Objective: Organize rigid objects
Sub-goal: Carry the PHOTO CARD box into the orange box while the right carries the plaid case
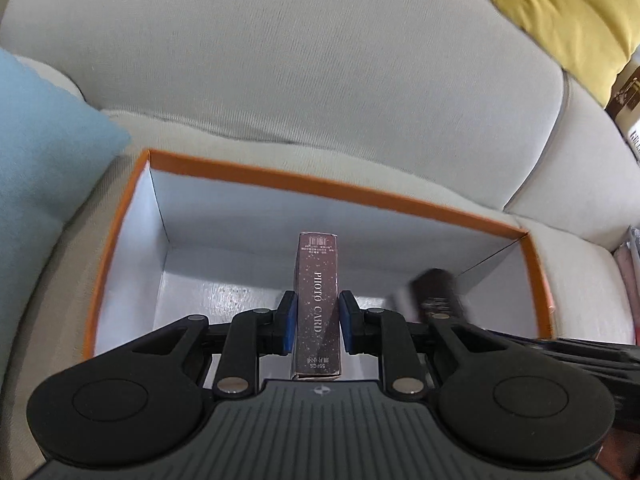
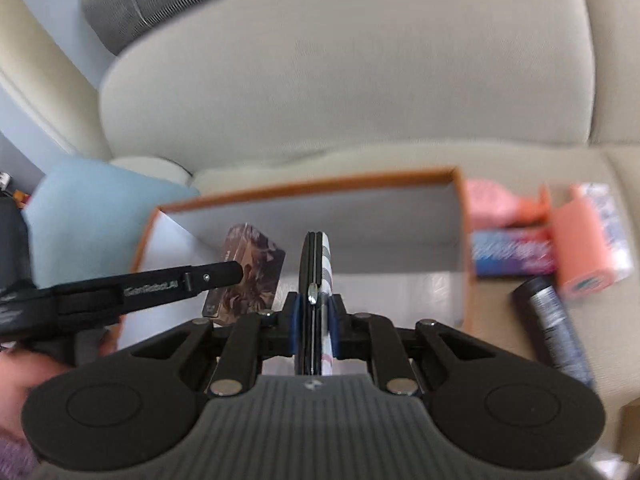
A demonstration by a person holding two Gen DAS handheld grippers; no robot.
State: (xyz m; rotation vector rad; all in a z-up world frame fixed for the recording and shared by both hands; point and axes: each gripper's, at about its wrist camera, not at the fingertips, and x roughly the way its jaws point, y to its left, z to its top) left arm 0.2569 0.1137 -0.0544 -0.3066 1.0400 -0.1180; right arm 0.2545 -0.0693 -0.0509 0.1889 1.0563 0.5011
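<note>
You are mid-delivery: your left gripper [image 1: 316, 320] pinches the photo card box [image 1: 318, 304] upright over the orange-rimmed box [image 1: 320, 184] on the sofa, and your right gripper [image 2: 316, 320] is clamped on a thin folded item [image 2: 318, 280]. Next, lower each inside and release it.

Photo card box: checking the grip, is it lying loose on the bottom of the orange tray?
No, the photo card box is clamped between the left gripper's fingers above the tray.
</note>
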